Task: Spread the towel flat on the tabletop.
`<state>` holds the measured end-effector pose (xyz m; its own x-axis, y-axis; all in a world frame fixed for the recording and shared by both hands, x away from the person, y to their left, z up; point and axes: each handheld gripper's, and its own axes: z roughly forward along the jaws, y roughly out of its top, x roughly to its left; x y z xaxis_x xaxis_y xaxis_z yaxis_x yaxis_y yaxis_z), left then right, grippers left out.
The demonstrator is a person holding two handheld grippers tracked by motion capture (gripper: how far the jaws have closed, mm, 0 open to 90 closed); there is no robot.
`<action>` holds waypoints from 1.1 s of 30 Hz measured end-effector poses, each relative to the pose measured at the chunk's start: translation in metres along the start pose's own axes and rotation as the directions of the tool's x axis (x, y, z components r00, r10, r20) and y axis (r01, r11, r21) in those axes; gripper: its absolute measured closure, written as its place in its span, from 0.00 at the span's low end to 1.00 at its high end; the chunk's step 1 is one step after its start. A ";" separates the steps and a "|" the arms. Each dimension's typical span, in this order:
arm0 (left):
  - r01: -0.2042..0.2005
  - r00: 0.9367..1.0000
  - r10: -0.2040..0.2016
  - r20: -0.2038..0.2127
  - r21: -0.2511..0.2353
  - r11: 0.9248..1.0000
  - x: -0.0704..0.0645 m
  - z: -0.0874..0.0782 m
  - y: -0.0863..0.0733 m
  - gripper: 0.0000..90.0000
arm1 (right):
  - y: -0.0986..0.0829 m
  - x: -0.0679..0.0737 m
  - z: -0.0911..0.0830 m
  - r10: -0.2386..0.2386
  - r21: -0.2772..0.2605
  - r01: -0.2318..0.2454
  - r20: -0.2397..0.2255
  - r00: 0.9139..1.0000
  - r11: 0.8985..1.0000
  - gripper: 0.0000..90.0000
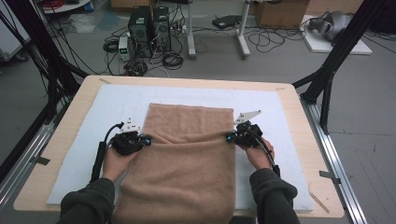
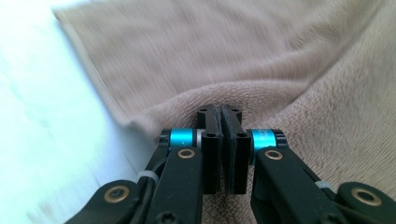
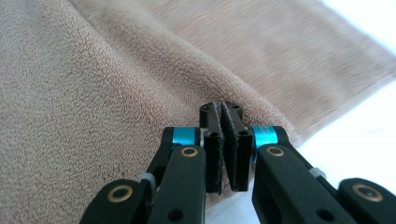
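A tan towel lies lengthwise on the white mat, its near end hanging over the table's front edge. My left gripper pinches the towel's left edge about midway along; my right gripper pinches the right edge opposite it. Between them a raised fold runs across the cloth. In the left gripper view the left gripper has its jaws pressed together on a bunched ridge of the towel. In the right gripper view the right gripper is likewise shut on a fold of the towel.
The mat covers a wooden table. Bare mat lies to both sides of the towel and beyond it. Black frame posts stand at the table's far corners. Computers and cables sit on the floor behind.
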<state>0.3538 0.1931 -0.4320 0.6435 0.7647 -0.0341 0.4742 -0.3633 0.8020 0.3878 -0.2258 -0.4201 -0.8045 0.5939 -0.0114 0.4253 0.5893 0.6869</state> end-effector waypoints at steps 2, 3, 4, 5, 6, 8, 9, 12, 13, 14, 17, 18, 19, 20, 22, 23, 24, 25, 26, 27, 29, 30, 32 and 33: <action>0.003 1.000 -0.004 -0.029 -0.027 1.000 0.004 0.004 0.011 0.96 | 0.006 -0.006 0.001 0.009 0.006 -0.009 0.032 0.999 1.000 0.97; 0.011 0.999 -0.014 -0.043 -0.056 0.998 0.005 0.006 0.015 0.96 | 0.009 -0.009 0.001 0.011 0.006 -0.011 0.047 0.999 1.000 0.97; 0.024 0.999 -0.026 -0.039 -0.062 0.998 0.008 0.008 0.018 0.96 | 0.011 -0.011 0.002 0.017 0.004 -0.018 0.069 0.997 1.000 0.97; 0.033 0.999 -0.035 -0.040 -0.054 0.998 0.009 0.011 0.020 0.95 | 0.012 -0.014 0.002 0.016 0.004 -0.016 0.080 0.997 1.000 0.97; 0.026 0.999 -0.028 -0.043 -0.042 0.999 0.010 0.012 0.021 0.93 | 0.012 -0.016 0.003 0.024 0.000 -0.024 0.095 0.995 1.000 0.93; 0.043 0.999 -0.044 -0.018 -0.053 0.998 0.011 0.008 0.021 0.86 | 0.010 -0.020 0.001 0.069 -0.020 -0.068 0.093 0.993 0.997 0.81; 0.040 0.999 -0.040 -0.005 -0.055 0.998 0.011 0.004 0.021 0.81 | 0.008 -0.020 -0.001 0.083 -0.033 -0.081 0.069 0.994 0.996 0.79; -0.004 1.000 0.003 -0.012 -0.056 0.998 0.008 -0.013 0.018 0.72 | 0.004 -0.012 -0.013 0.059 -0.060 -0.056 0.055 0.997 0.997 0.75; -0.005 1.000 0.005 -0.004 -0.062 0.998 0.006 -0.020 0.016 0.69 | 0.003 -0.007 -0.017 0.053 -0.069 -0.050 0.050 0.997 0.996 0.73; -0.007 1.000 0.008 0.009 -0.060 0.998 0.004 -0.024 0.015 0.67 | 0.002 0.000 -0.023 0.043 -0.077 -0.040 0.038 0.998 0.996 0.72; -0.043 0.999 0.045 0.031 -0.061 0.997 -0.007 -0.039 0.002 0.63 | -0.002 0.021 -0.032 0.003 -0.077 -0.002 0.012 1.000 0.997 0.68; -0.052 0.998 0.054 0.042 -0.054 0.997 -0.012 -0.043 -0.004 0.61 | -0.004 0.029 -0.035 -0.006 -0.090 0.005 -0.012 1.000 0.996 0.68; -0.066 0.996 0.069 0.050 -0.052 0.996 -0.017 -0.046 -0.009 0.60 | -0.007 0.038 -0.036 -0.028 -0.094 0.024 -0.034 0.999 0.995 0.67; -0.074 0.995 0.077 0.063 -0.052 0.996 -0.022 -0.050 -0.016 0.59 | -0.010 0.047 -0.037 -0.049 -0.093 0.044 -0.056 0.997 0.995 0.66; -0.092 0.991 0.096 0.094 -0.046 0.995 -0.032 -0.056 -0.029 0.57 | -0.017 0.065 -0.037 -0.085 -0.084 0.077 -0.104 0.991 0.994 0.65; -0.098 0.989 0.102 0.104 -0.043 0.994 -0.037 -0.059 -0.036 0.57 | -0.020 0.074 -0.038 -0.105 -0.077 0.097 -0.117 0.988 0.992 0.64; -0.099 0.988 0.104 0.116 -0.045 0.994 -0.040 -0.061 -0.042 0.56 | -0.024 0.081 -0.039 -0.112 -0.082 0.101 -0.142 0.984 0.992 0.64; -0.095 0.986 0.100 0.130 -0.041 0.995 -0.043 -0.063 -0.048 0.56 | -0.029 0.088 -0.039 -0.115 -0.091 0.100 -0.171 0.978 0.991 0.64; -0.098 0.985 0.101 0.137 -0.031 0.995 -0.046 -0.065 -0.053 0.56 | -0.033 0.094 -0.038 -0.122 -0.091 0.105 -0.201 0.972 0.990 0.63; -0.100 0.985 0.102 0.138 -0.025 0.995 -0.048 -0.066 -0.058 0.55 | -0.036 0.100 -0.038 -0.134 -0.084 0.118 -0.221 0.966 0.989 0.63; -0.119 0.980 0.115 0.165 0.010 0.993 -0.052 -0.068 -0.065 0.60 | -0.043 0.110 -0.035 -0.147 -0.073 0.131 -0.284 0.947 0.989 0.64; -0.132 0.976 0.124 0.177 0.034 0.991 -0.053 -0.068 -0.068 0.64 | -0.046 0.114 -0.033 -0.148 -0.068 0.133 -0.312 0.939 0.989 0.67; -0.158 0.974 0.152 0.169 0.023 0.987 -0.057 -0.070 -0.074 0.72 | -0.050 0.120 -0.029 -0.166 -0.046 0.160 -0.351 0.922 0.986 0.76; -0.159 0.972 0.153 0.179 0.020 0.987 -0.057 -0.072 -0.075 0.79 | -0.051 0.122 -0.026 -0.180 -0.021 0.184 -0.347 0.920 0.983 0.83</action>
<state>0.2384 0.2153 -0.4475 0.8053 0.5926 -0.0169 0.3779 -0.4911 0.7848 0.2569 -0.1972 -0.4381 -0.9609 0.2502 0.1183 0.2610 0.6769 0.6883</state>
